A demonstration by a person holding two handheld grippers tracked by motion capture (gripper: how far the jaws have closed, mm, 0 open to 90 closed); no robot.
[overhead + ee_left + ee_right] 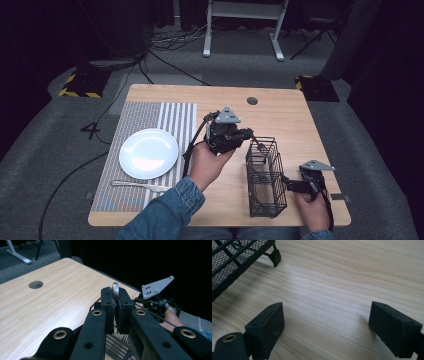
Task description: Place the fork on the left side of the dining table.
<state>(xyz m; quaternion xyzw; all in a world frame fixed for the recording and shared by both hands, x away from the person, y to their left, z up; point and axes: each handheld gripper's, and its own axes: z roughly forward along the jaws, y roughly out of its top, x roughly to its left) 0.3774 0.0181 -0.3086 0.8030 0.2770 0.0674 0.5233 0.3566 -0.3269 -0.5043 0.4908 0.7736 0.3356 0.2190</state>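
Note:
My left gripper (248, 134) hovers over the far end of a black wire basket (266, 176) at the table's right. It is shut on a silver utensil (115, 288), whose rounded end sticks up between the jaws. I cannot tell which kind of utensil it is. Basket mesh (115, 346) lies just below these jaws. My right gripper (289, 185) rests low by the basket's right side and stands open (327, 322) over bare wood, with nothing between its fingers. The basket's corner and foot (275, 256) are at the upper left of the right gripper view.
A white plate (148, 152) sits on a striped placemat (175, 117) at the left, with a silver fork (140, 185) below it. A cable hole (252, 100) marks the table's far side. Bare wood stretches beyond the basket.

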